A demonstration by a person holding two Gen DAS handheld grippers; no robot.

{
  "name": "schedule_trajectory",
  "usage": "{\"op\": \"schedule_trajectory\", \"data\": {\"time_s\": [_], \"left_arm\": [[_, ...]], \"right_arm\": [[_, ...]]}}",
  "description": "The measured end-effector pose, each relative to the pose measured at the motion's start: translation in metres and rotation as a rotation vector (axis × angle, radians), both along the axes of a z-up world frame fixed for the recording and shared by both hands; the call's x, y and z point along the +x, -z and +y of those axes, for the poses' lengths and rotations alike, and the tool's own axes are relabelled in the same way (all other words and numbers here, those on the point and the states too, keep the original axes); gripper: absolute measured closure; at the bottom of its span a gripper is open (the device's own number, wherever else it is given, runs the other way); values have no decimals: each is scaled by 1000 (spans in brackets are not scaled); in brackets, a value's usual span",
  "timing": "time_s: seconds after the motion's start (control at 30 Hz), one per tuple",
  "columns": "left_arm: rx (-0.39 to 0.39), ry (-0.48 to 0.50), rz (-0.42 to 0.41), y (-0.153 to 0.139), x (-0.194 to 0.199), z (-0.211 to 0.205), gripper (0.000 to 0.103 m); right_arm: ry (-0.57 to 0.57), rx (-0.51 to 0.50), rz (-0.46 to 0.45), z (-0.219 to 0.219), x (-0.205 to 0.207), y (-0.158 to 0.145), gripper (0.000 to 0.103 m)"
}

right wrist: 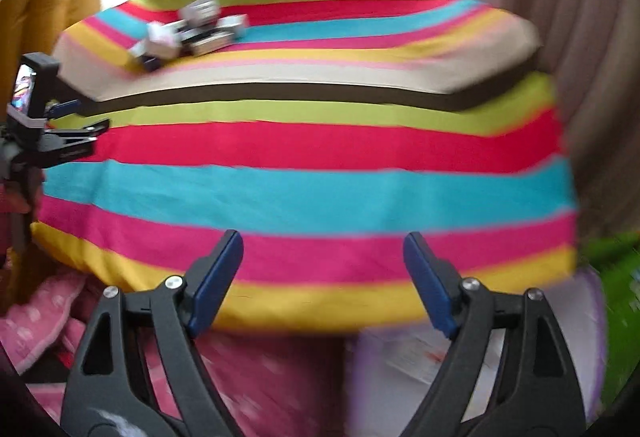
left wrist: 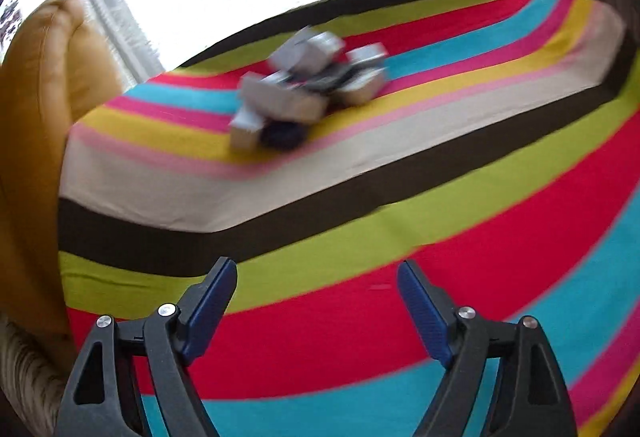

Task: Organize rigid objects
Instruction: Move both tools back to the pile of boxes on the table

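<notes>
No lettering can be read on the blurred boxes [left wrist: 308, 85].

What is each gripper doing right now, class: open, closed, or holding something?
Left gripper: open, holding nothing.
Right gripper: open, holding nothing.

The left gripper [left wrist: 316, 273] hangs with its fingers [left wrist: 420, 311] spread wide, nothing between them, over the near side of a striped cloth [left wrist: 400, 173]. A blurred heap of pale boxes [left wrist: 308, 85] lies far off. A mustard cushion [left wrist: 44, 85] stands left.
</notes>
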State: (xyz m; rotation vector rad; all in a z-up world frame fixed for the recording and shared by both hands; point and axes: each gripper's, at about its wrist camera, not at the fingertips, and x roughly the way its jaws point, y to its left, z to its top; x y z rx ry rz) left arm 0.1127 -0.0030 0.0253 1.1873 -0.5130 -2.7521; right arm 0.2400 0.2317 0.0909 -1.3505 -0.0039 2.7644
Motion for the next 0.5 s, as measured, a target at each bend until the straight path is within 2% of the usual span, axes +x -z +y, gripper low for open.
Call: {"op": "schedule_trajectory", "data": {"time_s": [0.1, 0.2, 0.33, 0.43, 0.5], "left_arm": [[17, -56, -16, 6, -14, -28, 20], [83, -110, -30, 11, -24, -58, 18], [259, -181, -55, 11, -28, -92, 17], [373, -197, -84, 16, -26, -108, 15], [405, -195, -77, 16, -22, -111, 11]], "right_arm": [[-101, -69, -53, -34, -54, 16, 19], [-170, -147, -75, -67, -108, 26, 19], [-226, -185, -72, -112, -173, 38, 19], [-301, -206, -57, -142, -215, 43, 19], [-355, -247, -44, -156, -242, 45, 19]]}}
